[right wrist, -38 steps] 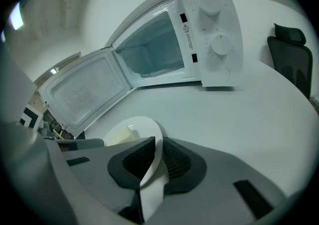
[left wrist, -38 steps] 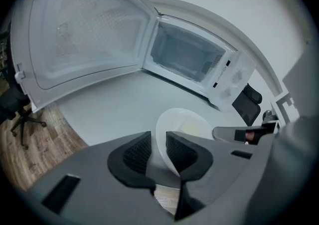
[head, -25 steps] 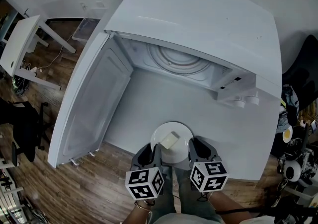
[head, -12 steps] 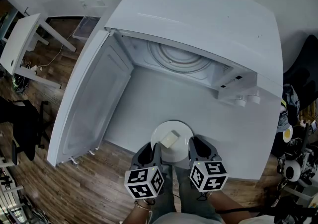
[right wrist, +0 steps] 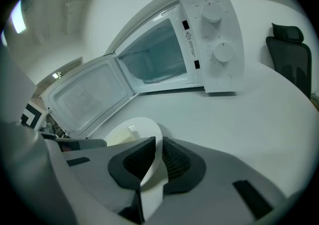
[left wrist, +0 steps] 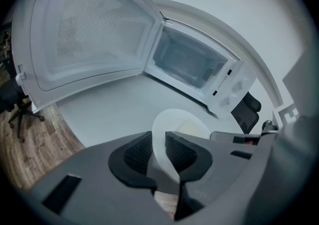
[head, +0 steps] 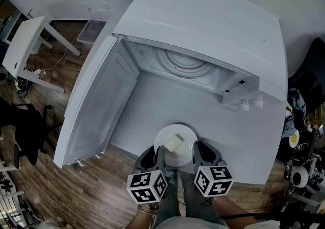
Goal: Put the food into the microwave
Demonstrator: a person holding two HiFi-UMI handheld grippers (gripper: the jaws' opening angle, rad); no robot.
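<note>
left gripper [head: 154, 158]: clamped on left rim of plate [head: 187, 136] | right gripper [head: 200, 154]: clamped on right rim | food [head: 173, 143]: pale block on plate, between both grippers | microwave [head: 203, 25]: ahead of grippers, door [head: 99, 106] open, ahead-left of left gripper

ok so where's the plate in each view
head view: plate at bottom centre.
left gripper view: low centre, its rim pinched in the left tool.
right gripper view: low, left of centre, its rim pinched in the right tool.
shared landmark: the open microwave, beyond the plate in every view, its door swung out to the picture's left.
</note>
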